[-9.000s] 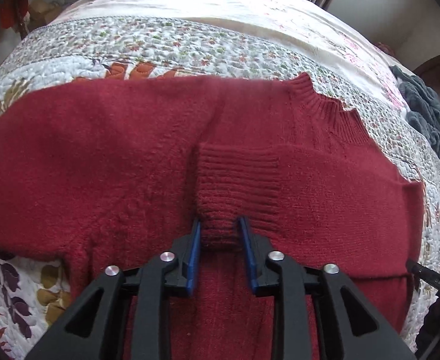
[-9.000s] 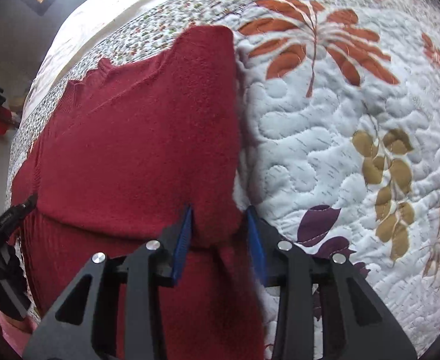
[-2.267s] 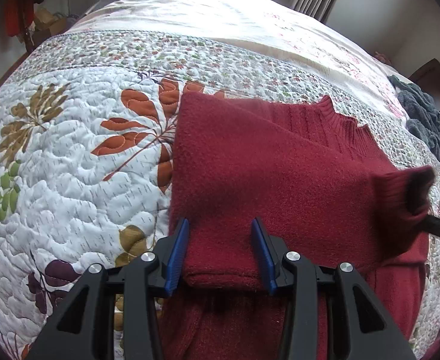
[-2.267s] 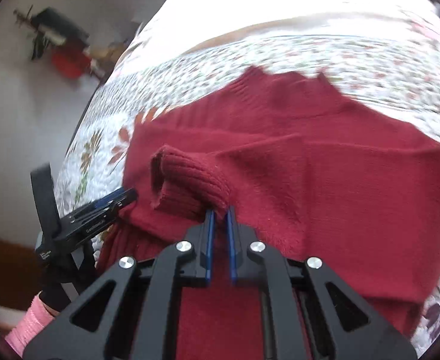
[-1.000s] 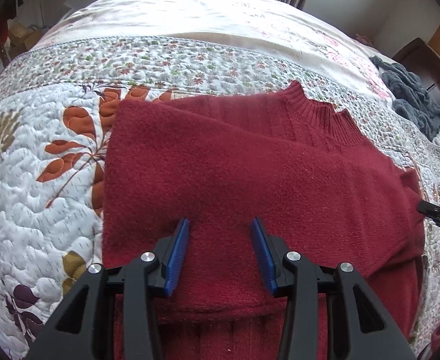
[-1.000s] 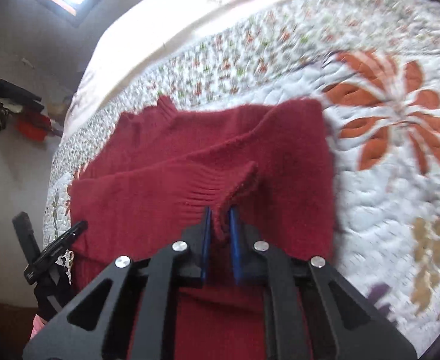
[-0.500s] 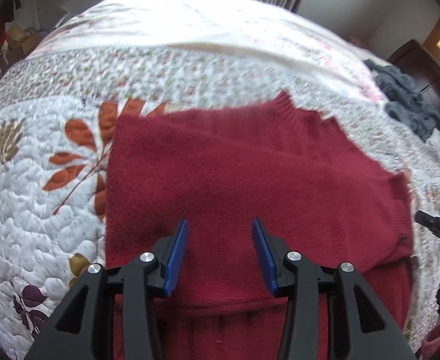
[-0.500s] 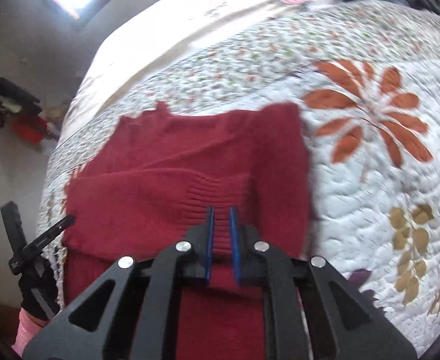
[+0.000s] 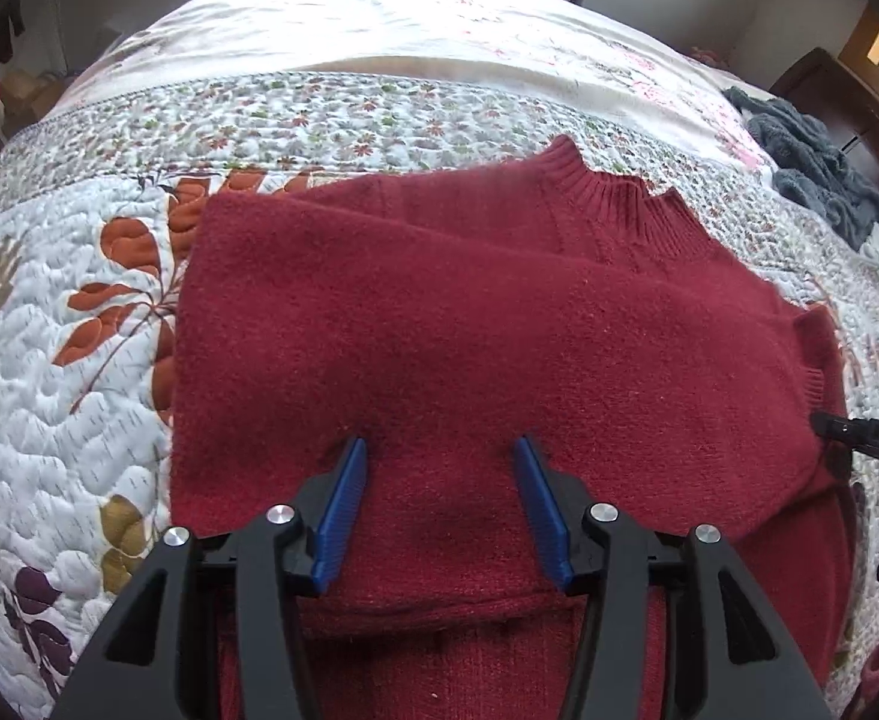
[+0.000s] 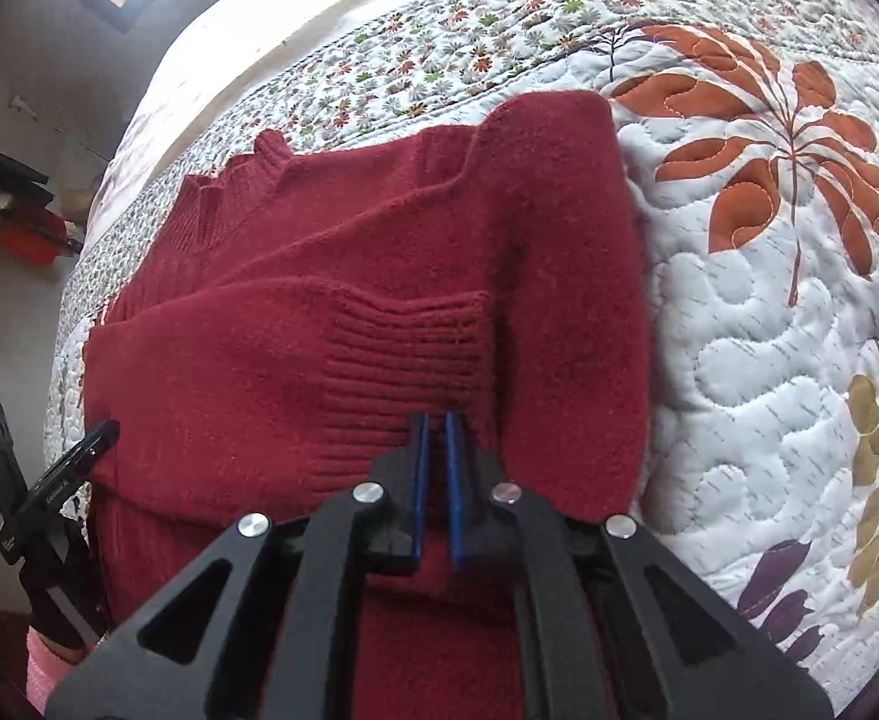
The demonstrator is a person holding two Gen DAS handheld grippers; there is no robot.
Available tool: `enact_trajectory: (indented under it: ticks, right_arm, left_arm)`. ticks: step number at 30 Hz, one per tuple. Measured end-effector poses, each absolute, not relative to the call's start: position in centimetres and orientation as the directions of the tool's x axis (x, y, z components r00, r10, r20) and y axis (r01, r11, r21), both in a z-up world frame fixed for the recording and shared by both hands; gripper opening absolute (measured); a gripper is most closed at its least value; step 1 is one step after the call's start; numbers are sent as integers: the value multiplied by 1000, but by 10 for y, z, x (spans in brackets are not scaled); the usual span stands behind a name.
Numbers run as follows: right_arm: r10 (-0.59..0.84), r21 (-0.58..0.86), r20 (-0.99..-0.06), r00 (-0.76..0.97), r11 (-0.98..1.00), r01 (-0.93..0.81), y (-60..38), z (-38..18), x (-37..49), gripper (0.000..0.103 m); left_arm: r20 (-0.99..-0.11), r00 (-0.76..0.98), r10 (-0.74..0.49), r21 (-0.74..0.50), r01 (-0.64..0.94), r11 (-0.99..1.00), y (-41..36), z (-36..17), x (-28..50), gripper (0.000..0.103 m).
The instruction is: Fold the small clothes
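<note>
Red sweater (image 9: 487, 324) on quilt (image 9: 49, 360); left gripper (image 9: 439, 456) spread empty, right gripper (image 10: 433, 420) pinching cuff (image 10: 403, 348)

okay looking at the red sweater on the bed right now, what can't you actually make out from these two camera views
- Sweater hem: cut off by the bottom edge and covered by the gripper bodies, both views.
- Right gripper: fingers nearly together at the ribbed cuff; whether they pinch it is unclear.
- First folded sleeve: hidden beneath the top sleeve.
- Grey clothes: too small, at the left view's edge.
</note>
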State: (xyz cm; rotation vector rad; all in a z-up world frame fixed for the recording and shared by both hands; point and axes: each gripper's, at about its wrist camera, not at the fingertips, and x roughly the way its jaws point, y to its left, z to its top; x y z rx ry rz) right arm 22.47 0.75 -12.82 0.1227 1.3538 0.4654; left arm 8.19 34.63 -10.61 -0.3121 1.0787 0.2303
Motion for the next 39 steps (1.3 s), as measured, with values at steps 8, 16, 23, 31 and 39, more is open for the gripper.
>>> enact_trajectory:
  ticks: [8, 16, 23, 31, 39]
  right_arm:
    - [435, 353, -881, 188, 867, -352, -3, -63, 174, 43]
    - [387, 315, -910, 145, 876, -365, -76, -52, 47, 45]
    - [372, 340, -927, 51, 888, -310, -125, -68, -41, 47]
    - [384, 374, -923, -5, 895, -242, -148, -85, -78, 47]
    - [423, 427, -904, -65, 877, -219, -147, -107, -100, 46]
  left_arm:
    - [-895, 443, 58, -106, -337, 936, 335, -70, 43, 62]
    - [-944, 319, 82, -42, -362, 931, 330, -64, -87, 68]
    - [-966, 255, 35, -70, -388, 919, 314, -68, -178, 68]
    - [-976, 218, -10, -98, -394, 914, 307, -80, -213, 68]
    - [-978, 204, -43, -116, -361, 925, 286, -87, -220, 65]
